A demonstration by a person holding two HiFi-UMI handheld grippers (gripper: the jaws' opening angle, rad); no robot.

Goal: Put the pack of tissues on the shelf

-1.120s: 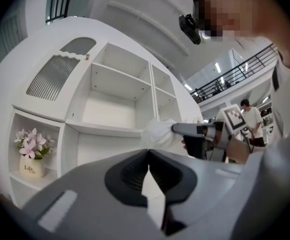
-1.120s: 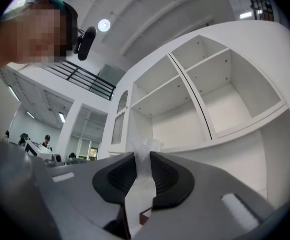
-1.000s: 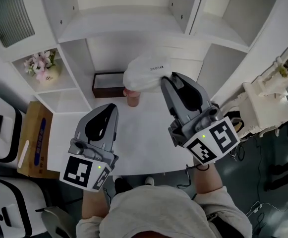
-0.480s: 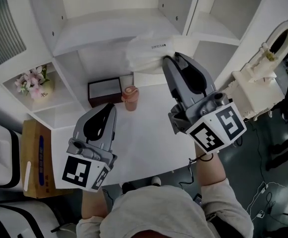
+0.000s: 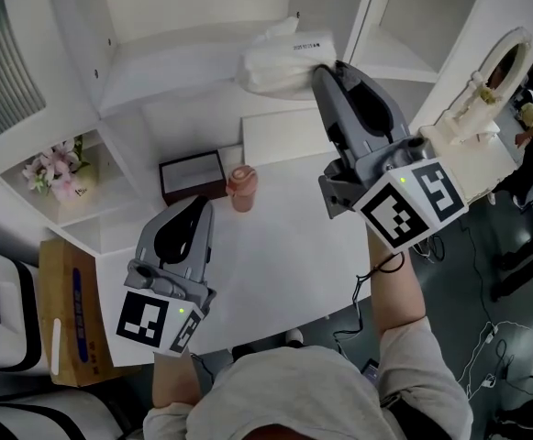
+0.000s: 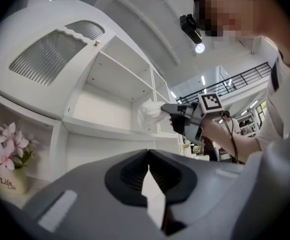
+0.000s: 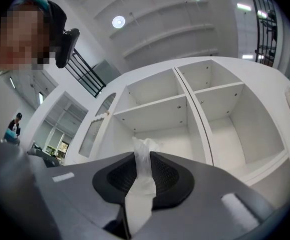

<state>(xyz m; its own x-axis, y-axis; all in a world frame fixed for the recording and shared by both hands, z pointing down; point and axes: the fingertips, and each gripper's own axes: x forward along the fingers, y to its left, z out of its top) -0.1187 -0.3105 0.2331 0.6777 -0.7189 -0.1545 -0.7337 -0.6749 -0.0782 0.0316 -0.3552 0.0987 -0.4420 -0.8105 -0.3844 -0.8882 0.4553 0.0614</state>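
Note:
The pack of tissues (image 5: pixel 283 60) is a white, crinkled plastic pack. My right gripper (image 5: pixel 326 70) is shut on its near end and holds it raised, level with the front edge of a white shelf board (image 5: pixel 174 58). In the right gripper view the pack's white plastic (image 7: pixel 141 184) is pinched between the jaws, with the shelf unit's open compartments (image 7: pixel 154 111) straight ahead. My left gripper (image 5: pixel 202 207) hangs lower, over the white table (image 5: pixel 284 255), shut and holding nothing. The left gripper view shows the pack (image 6: pixel 149 115) and the right gripper (image 6: pixel 172 111) against the shelves.
On the table near the shelf unit stand a dark box (image 5: pixel 193 174) and a pink cup (image 5: pixel 242 187). A vase of pink flowers (image 5: pixel 53 172) sits in a lower left compartment. A cardboard box (image 5: pixel 73 310) lies left of the table, and a white ornate piece (image 5: pixel 477 108) stands to the right.
My right gripper has risen with the pack of tissues, from above the box and cup up to the shelf board's height. The left gripper has shifted only a little.

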